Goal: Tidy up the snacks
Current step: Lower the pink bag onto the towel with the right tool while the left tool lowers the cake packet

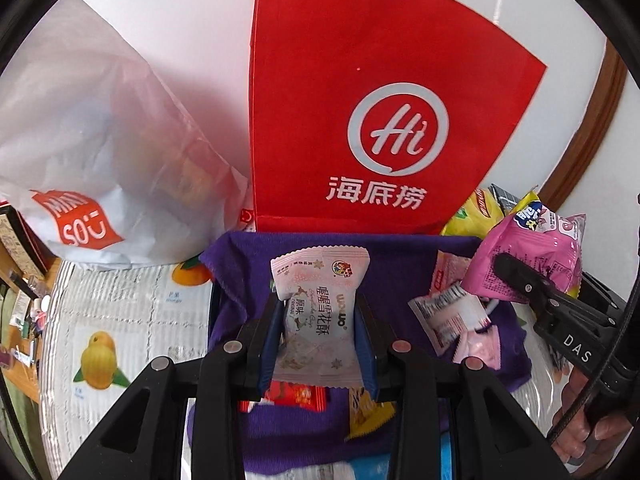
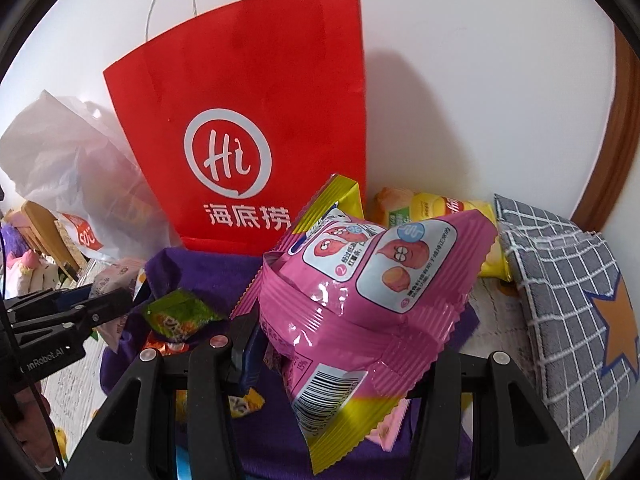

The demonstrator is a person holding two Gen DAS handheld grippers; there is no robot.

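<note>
Above purple cloth [image 1: 240, 264], left claw [image 1: 318, 344] clamped on white snowflake-crisp packet [image 1: 318, 312], right claw [image 2: 340, 344] gripping pink snack bag [image 2: 360, 280], before red paper bag [image 2: 248, 120].

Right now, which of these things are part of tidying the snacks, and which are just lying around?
Part of the job:
- white snowflake-crisp packet in the left gripper
- pink snack bag in the right gripper
- loose snacks on the purple cloth
- red paper bag, probably

Just lying around:
- white plastic bag
- grey checked cloth
</note>
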